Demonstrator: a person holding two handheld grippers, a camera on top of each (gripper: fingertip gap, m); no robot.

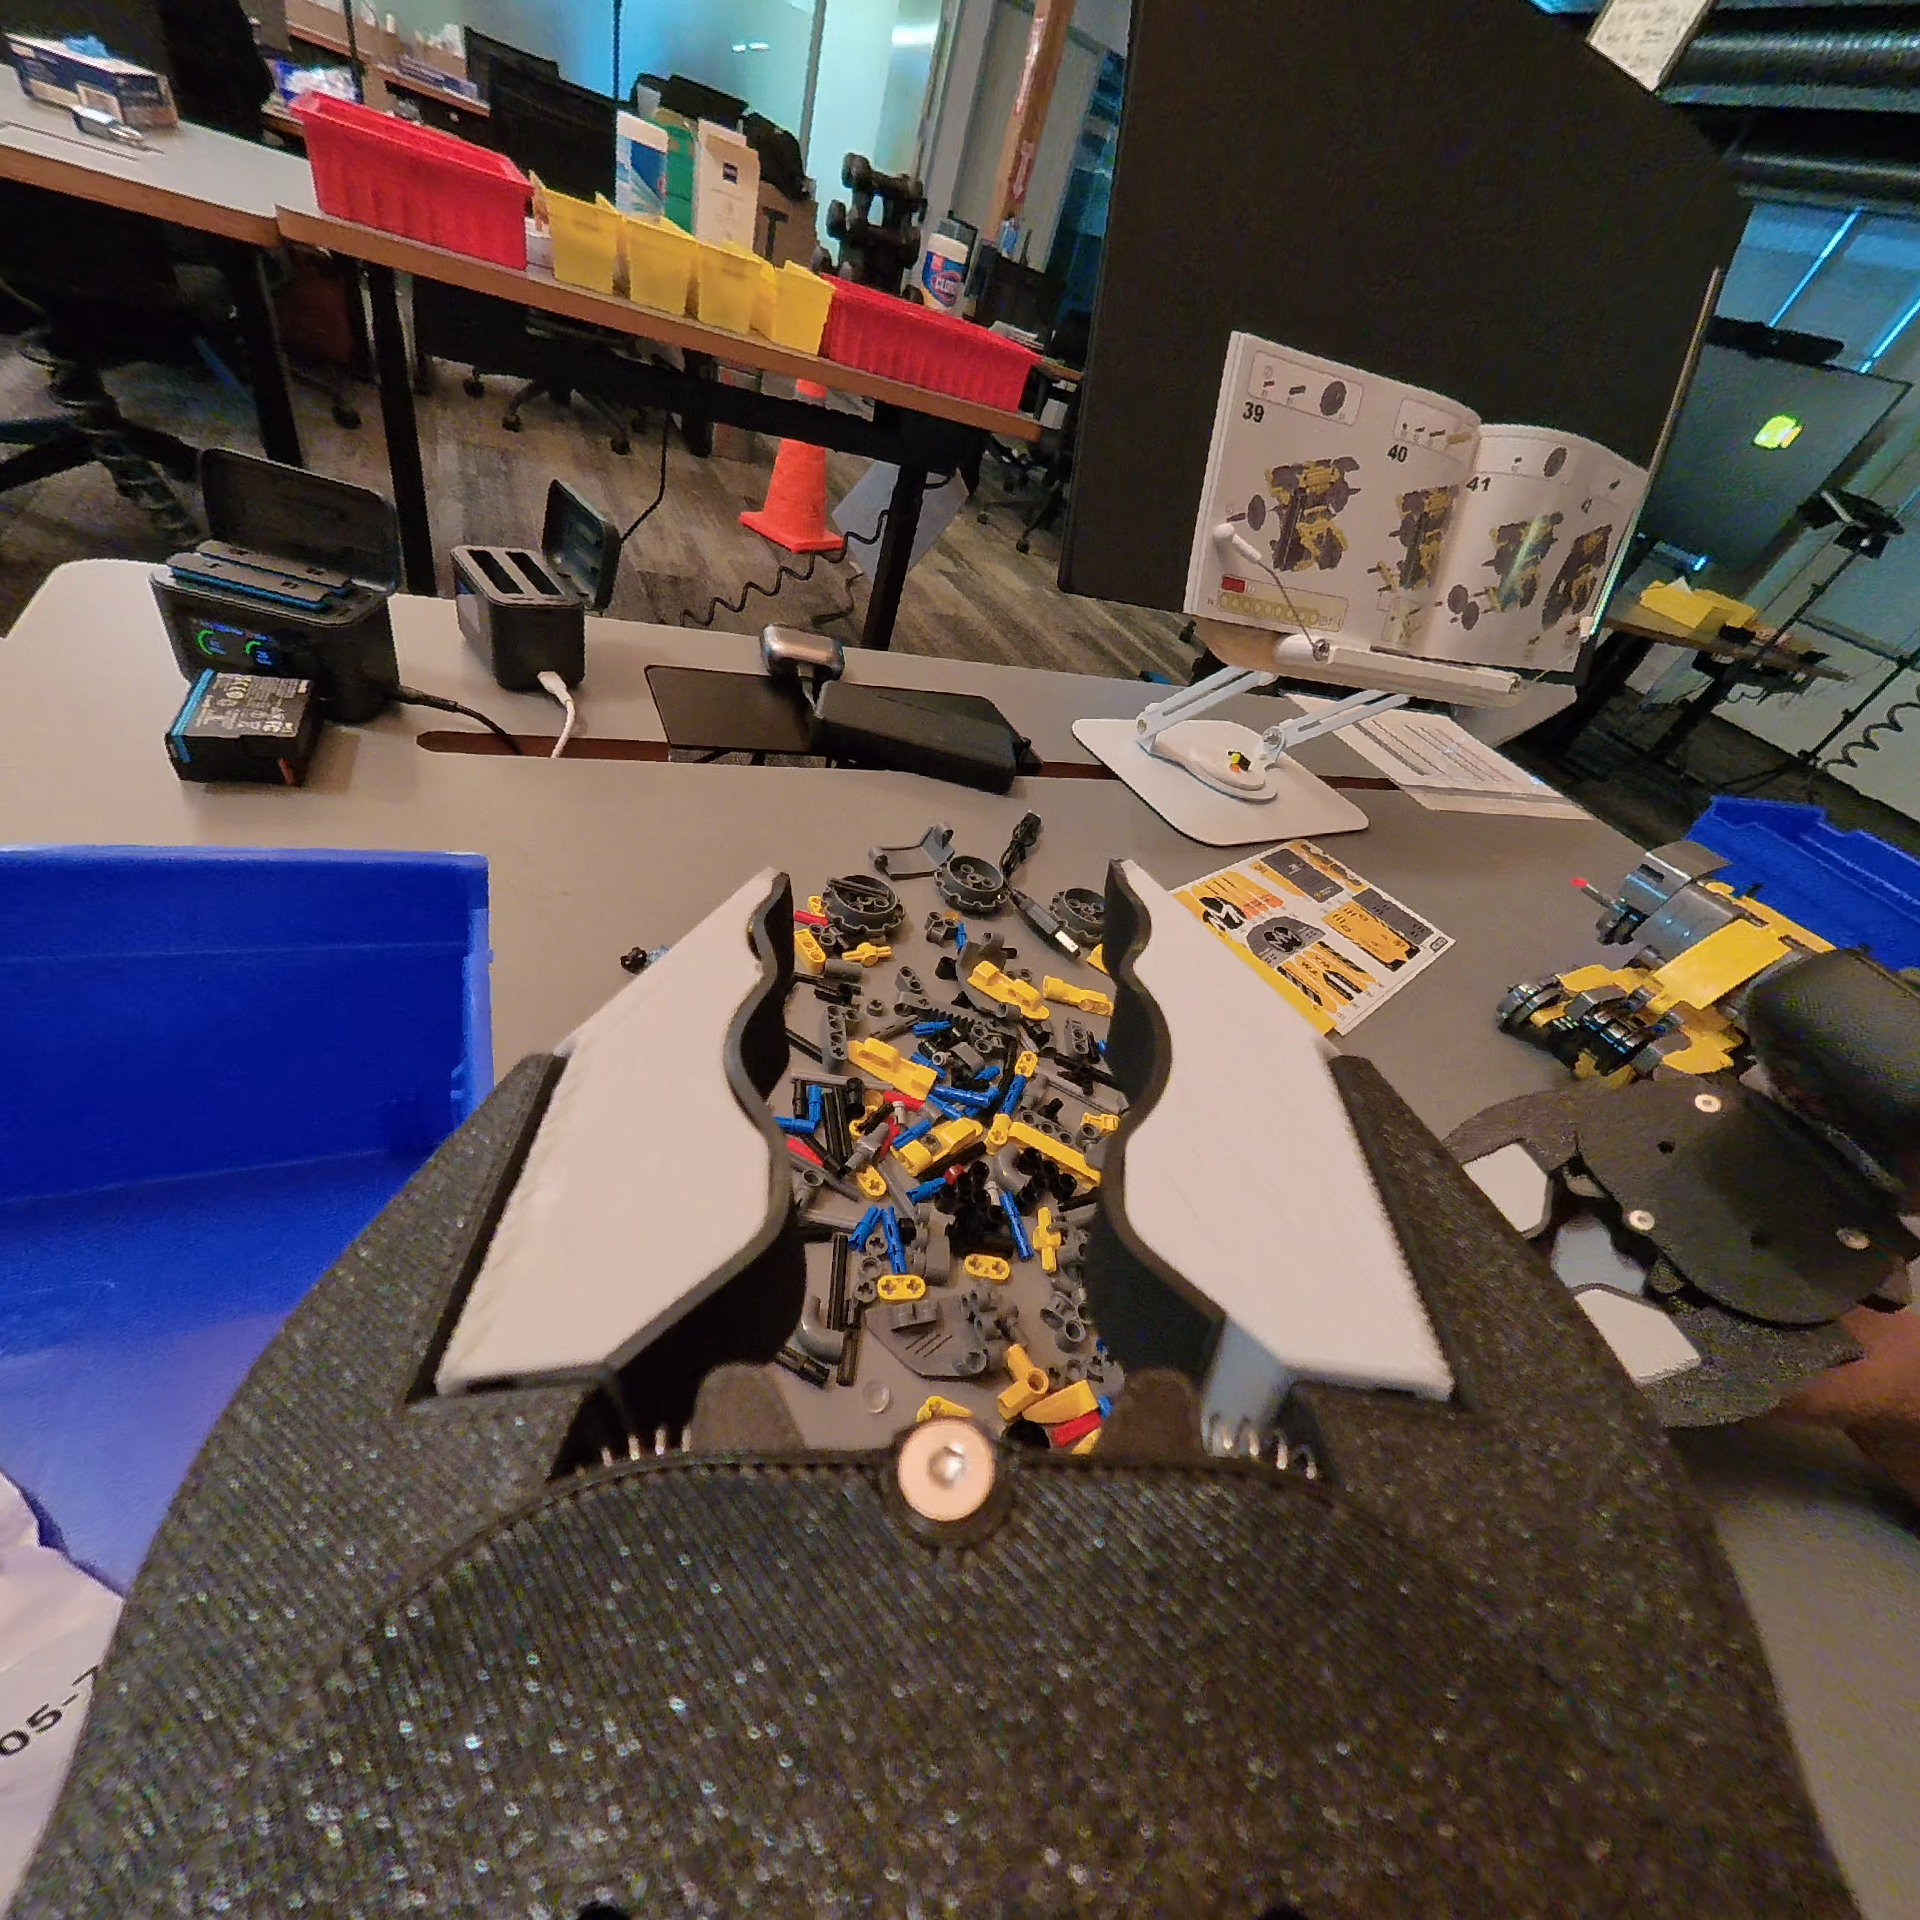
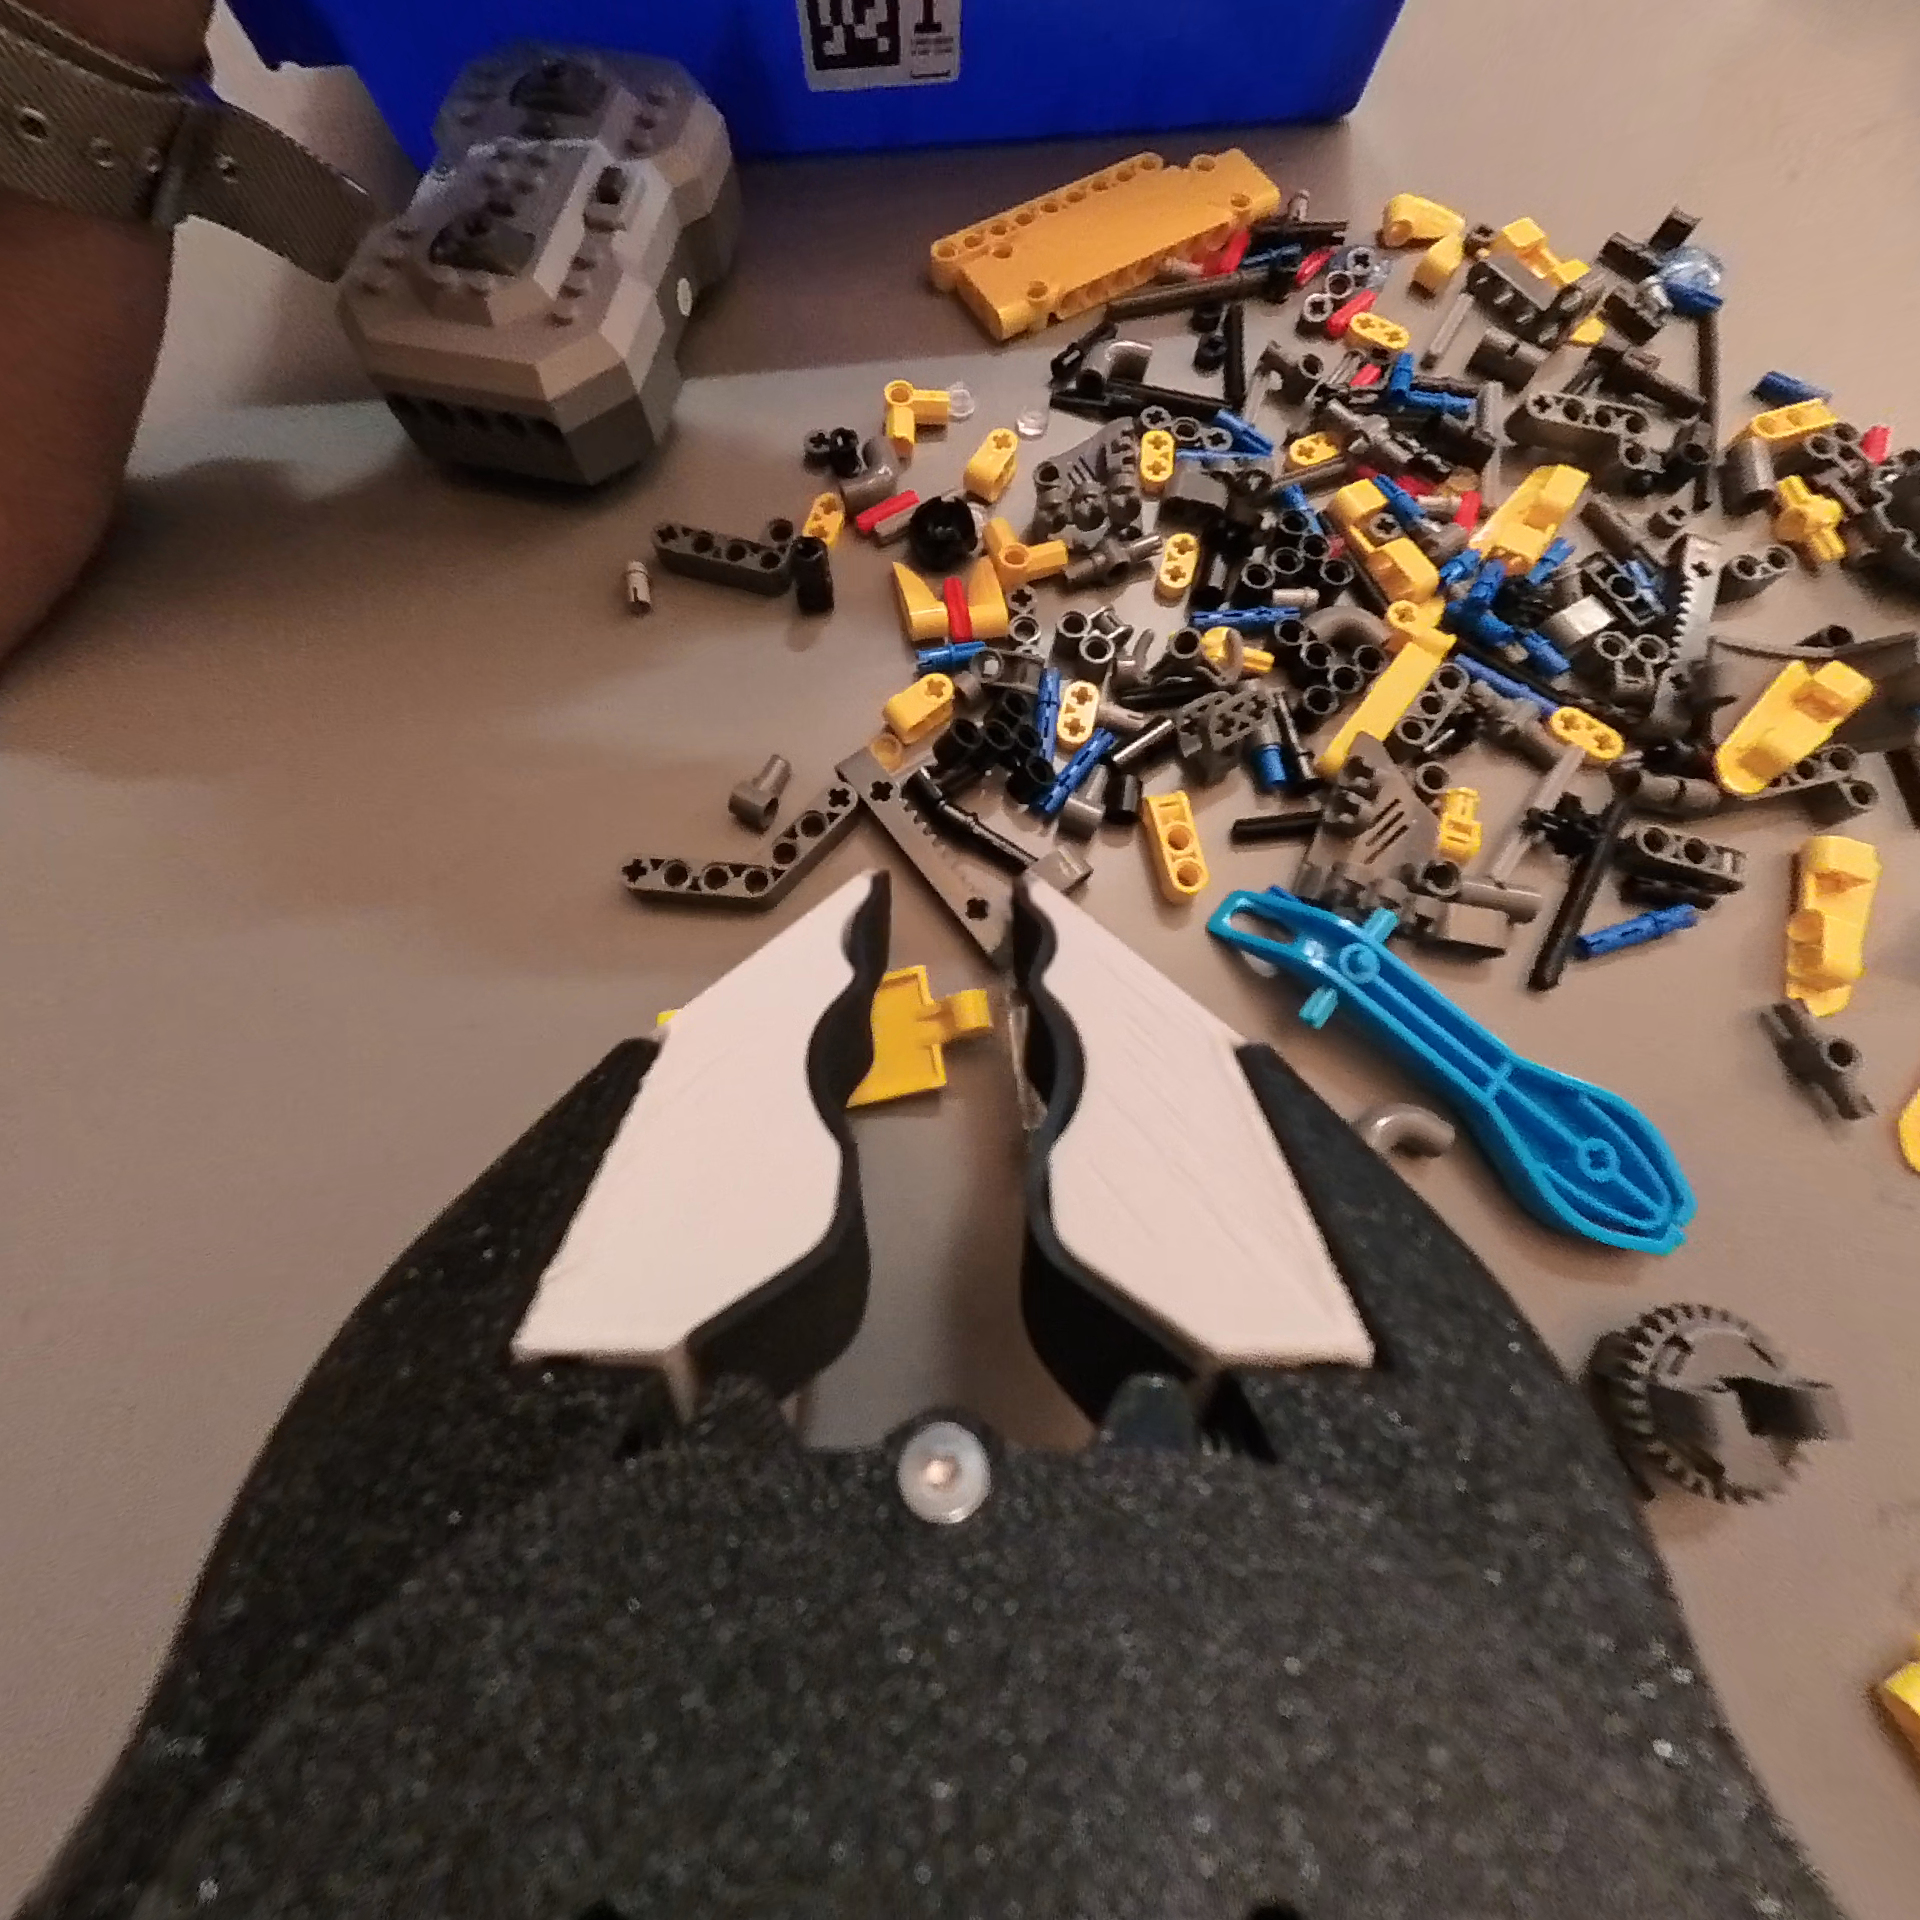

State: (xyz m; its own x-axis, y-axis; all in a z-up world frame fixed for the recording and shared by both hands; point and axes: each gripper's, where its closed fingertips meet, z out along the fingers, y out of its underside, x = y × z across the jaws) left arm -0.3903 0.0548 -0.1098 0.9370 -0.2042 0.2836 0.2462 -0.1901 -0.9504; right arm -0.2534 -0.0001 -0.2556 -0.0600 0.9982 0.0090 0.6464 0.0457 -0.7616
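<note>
A pile of small yellow, blue, black and grey building-toy parts lies on the grey table. My left gripper is wide open and empty, held above the pile with a finger on each side. My right gripper is narrowly open, low at the near left edge of the pile. The end of a grey toothed beam lies between its tips and a yellow piece lies between its fingers; neither looks gripped. The right gripper also shows at the right of the left wrist view.
A blue bin stands at the left and another is behind the pile. A part-built yellow model, sticker sheet, booklet on a stand, grey block, blue lever tool, gear and a forearm are nearby. About 20 cm separates my left fingertips from my right.
</note>
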